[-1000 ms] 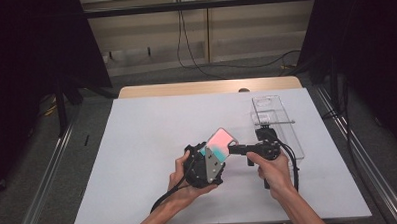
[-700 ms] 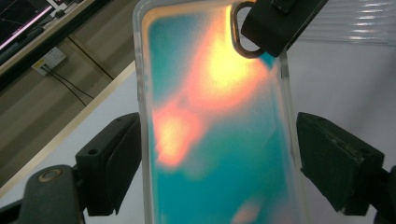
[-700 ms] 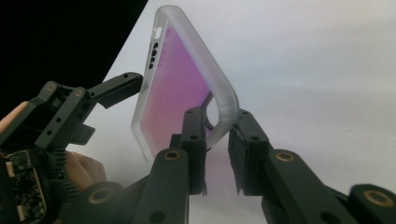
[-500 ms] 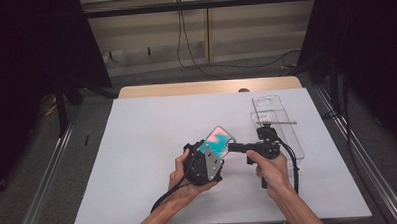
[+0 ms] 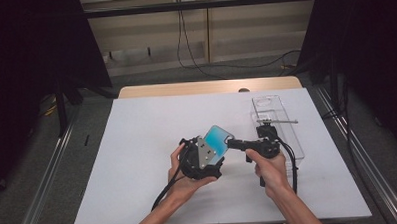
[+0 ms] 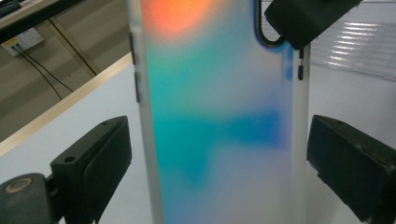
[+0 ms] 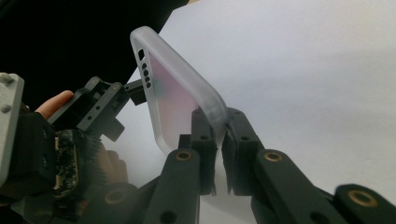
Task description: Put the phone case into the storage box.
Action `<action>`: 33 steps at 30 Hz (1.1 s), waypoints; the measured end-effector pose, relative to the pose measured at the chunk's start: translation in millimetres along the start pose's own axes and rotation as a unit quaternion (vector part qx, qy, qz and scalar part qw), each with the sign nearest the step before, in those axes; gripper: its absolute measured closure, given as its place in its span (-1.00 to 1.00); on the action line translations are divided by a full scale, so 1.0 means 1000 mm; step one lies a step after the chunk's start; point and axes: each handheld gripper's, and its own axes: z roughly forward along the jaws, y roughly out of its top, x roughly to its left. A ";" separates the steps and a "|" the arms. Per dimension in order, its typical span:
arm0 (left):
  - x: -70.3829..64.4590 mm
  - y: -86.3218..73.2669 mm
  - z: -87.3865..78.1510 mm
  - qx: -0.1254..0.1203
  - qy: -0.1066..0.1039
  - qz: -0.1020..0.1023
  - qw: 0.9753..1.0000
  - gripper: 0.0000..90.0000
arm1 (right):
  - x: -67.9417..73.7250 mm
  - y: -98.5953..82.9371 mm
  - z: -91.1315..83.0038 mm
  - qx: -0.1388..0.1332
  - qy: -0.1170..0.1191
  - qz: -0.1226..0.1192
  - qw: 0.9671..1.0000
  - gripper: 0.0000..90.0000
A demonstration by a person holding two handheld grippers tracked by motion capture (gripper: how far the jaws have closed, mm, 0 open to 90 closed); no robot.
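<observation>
High view, counter: white counter (image 5: 138, 159) with both forearms coming in from the bottom edge.
Container: clear plastic tray (image 5: 293, 143) at the counter's right side, just beyond the right hand; a thin metal bar lies across it, and what else lies inside cannot be made out.
Phone case, place: phone case (image 5: 218, 139) held up off the counter near its middle, between the two grippers, tilted.
Phone case, look: frosted translucent shell with rounded corners; the back fades from orange at one end through teal to blue (image 6: 219, 116).
Left hand-held gripper: left hand-held gripper (image 5: 200, 159) has its jaws spread, one on each side of the case with a gap visible on both sides.
Right hand-held gripper: right hand-held gripper (image 7: 222, 140) is clamped on the case's edge near a corner.
Left gripper view adds: side buttons on both long edges, a dark camera-cutout outline at the top, and a black jaw of the other gripper over that corner.
Right gripper view adds: a row of small holes in the case's short end (image 7: 145, 70), and the pale pinkish inner face.
</observation>
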 end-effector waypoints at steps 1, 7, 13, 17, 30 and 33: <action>0.001 0.000 -0.001 -0.002 0.002 0.001 1.000 -0.86 | 0.000 0.000 0.000 -0.001 -0.001 -0.003 1.000 0.86; 0.005 0.001 -0.006 -0.008 -0.014 -0.032 0.999 -0.88 | -0.001 0.001 -0.002 -0.007 -0.004 -0.007 1.000 0.86; 0.013 -0.006 -0.006 -0.002 -0.023 -0.054 0.998 -0.88 | -0.002 0.001 -0.007 -0.019 -0.012 -0.027 0.999 0.87; 0.016 -0.010 -0.010 -0.005 -0.027 -0.062 0.998 -0.92 | -0.004 0.002 -0.009 -0.026 -0.016 -0.032 0.999 0.87; 0.036 -0.018 -0.024 -0.026 -0.029 -0.117 0.992 -0.92 | -0.011 0.007 -0.020 -0.046 -0.036 -0.050 0.997 0.87; 0.039 -0.019 -0.027 -0.024 -0.018 -0.124 0.992 -0.92 | -0.012 0.007 -0.022 -0.049 -0.037 -0.054 0.997 0.87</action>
